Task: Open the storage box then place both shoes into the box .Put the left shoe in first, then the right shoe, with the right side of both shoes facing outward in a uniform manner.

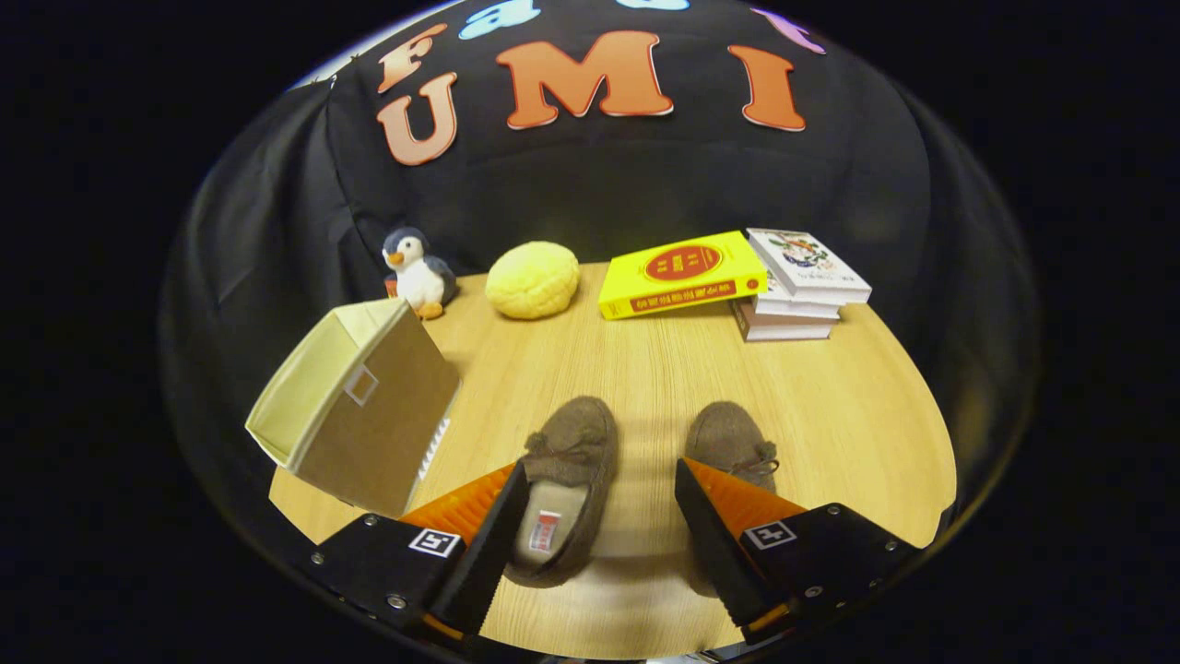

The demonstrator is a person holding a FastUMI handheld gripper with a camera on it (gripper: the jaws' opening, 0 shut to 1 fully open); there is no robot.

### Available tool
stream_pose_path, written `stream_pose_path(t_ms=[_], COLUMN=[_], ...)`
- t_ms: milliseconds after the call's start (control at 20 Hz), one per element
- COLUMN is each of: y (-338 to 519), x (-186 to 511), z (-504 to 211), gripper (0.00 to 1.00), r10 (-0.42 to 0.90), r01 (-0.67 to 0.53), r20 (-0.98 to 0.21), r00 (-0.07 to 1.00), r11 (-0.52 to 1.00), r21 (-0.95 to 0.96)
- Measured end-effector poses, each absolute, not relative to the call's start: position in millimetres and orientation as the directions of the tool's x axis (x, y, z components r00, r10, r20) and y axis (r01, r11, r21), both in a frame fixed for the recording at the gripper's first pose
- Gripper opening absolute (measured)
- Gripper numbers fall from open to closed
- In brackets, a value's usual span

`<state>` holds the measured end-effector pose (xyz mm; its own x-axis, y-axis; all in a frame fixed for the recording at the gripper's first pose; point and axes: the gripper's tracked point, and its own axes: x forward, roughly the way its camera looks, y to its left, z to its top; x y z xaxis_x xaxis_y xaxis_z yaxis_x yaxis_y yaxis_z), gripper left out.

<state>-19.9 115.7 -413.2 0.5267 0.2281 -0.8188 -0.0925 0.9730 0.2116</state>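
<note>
Gripper (599, 480) spread wide, pinching nothing; fingers orange-ribbed on the inner faces w/ black bodies and small square markers on top. Left shoe (564, 489) lies between the fingers, hard by the left finger, which covers part of its heel edge; toe points away, opening up, pale lining and a small red-white label inside. Right shoe (733, 447) sits just ahead of the right finger, its heel end hidden behind that finger; toe also points away. Can't tell if either finger touches a shoe. Shoes apart, roughly parallel, bare table (830, 415) between them.

Both are brown fuzzy moccasin-type slippers, soft nap, small bow at the vamp, rounded toes.

Box (355, 406) is left of the left finger and a bit beyond it, tilted on the table near its edge; beige fabric-covered, cube-ish, w/ a small square tab on the brown side facing the shoes. Paler side faces left. Can't tell if it's open.

Table: light wood grain, round-edged. Far side: plush penguin (417, 272), yellow bumpy round cushion (533, 279), yellow book (682, 274) lying flat, stack of pale books (800, 286) just right of it.
</note>
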Motion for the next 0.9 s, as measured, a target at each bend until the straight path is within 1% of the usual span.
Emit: stream_pose_path(t_ms=[100, 200, 400, 600, 650, 700, 750, 800, 850, 900], y=[125, 131, 134, 145, 148, 152, 151, 149, 147, 146], x=[-29, -39, -35, -14, -14, -14, -11, -10, -7, -3], z=[-439, -462, -497, -510, -512, -512, -513, -511, -508, -503], gripper=[0.96, 0.94, 0.84, 0.66, 0.54, 0.48, 0.35, 0.31, 0.19, 0.15], r10=[0.226, 0.234, 0.214, 0.245, 0.258, 0.262, 0.257, 0.246, 0.235, 0.234], r01=[-0.11, -0.128, -0.114, -0.035, -0.011, 0.016, 0.043, 0.069, 0.093, 0.11], r20=[-0.851, -0.881, -0.908, -0.904, -0.905, -0.907, -0.911, -0.915, -0.914, -0.908], r00=[0.474, 0.41, 0.361, 0.352, 0.337, 0.33, 0.324, 0.32, 0.33, 0.348], r11=[0.974, 0.972, 0.976, 0.968, 0.963, 0.959, 0.957, 0.957, 0.955, 0.952], r21=[0.197, 0.199, 0.185, 0.249, 0.27, 0.282, 0.285, 0.281, 0.28, 0.287])
